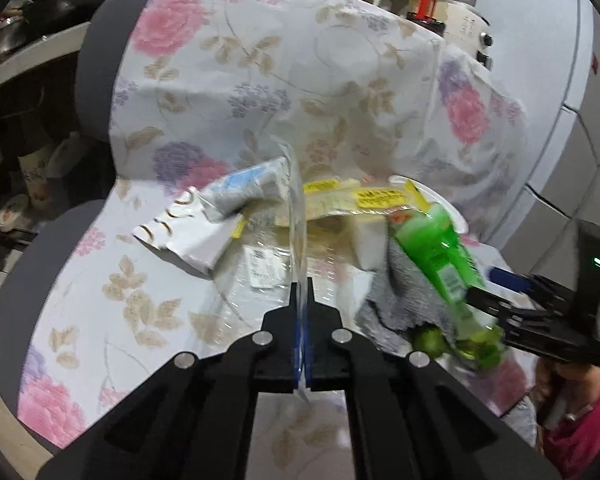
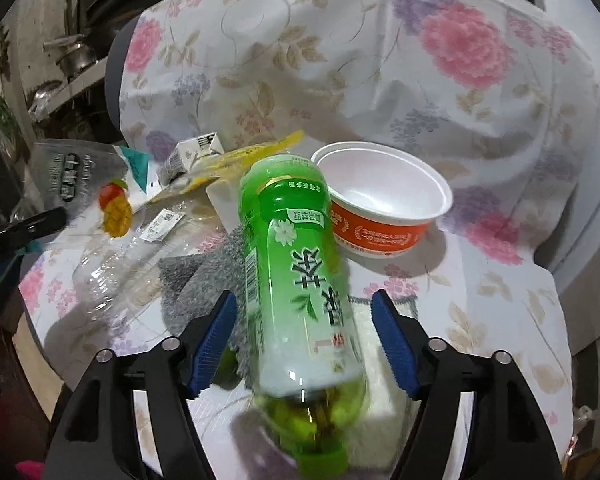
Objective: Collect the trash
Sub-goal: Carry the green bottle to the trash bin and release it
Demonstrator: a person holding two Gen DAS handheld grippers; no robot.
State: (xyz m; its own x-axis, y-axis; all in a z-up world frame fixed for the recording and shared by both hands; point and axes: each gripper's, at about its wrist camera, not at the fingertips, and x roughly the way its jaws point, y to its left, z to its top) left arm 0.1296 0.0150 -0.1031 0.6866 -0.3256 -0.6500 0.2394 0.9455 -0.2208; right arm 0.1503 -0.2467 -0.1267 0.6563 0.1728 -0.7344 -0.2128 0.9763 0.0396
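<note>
The left gripper [image 1: 300, 292] is pinching the thin edge of a clear plastic bag [image 1: 296, 216], its blue-padded jaws pressed together on the film, which is rising in a glossy, crinkled sheet ahead of them. The bag is showing a printed mango from the right wrist view [image 2: 80, 184].

The right gripper [image 2: 304, 316] is hovering with its jaws spread wide, one ribbed blue pad on either side of a green bottle [image 2: 296, 276]. The bottle is smooth, translucent plastic with a green and white label and a green cap, lying tilted with the cap end toward the camera. A gap is showing between each pad and the bottle's sides; whether anything is touching lower down cannot be told, as the cap end is blurred.

Under the bottle a fuzzy grey cloth [image 2: 196, 276] is lying bunched on the worktop, which is covered with a floral sheet [image 2: 480, 280] in pink, purple and tan.

Just beyond the bottle a round white bowl [image 2: 384, 196] with an orange band is standing upright. To the left are lying a crushed clear bottle [image 2: 112, 276], a small folded carton [image 2: 196, 150] and a yellow-printed wrapper [image 2: 236, 156].
</note>
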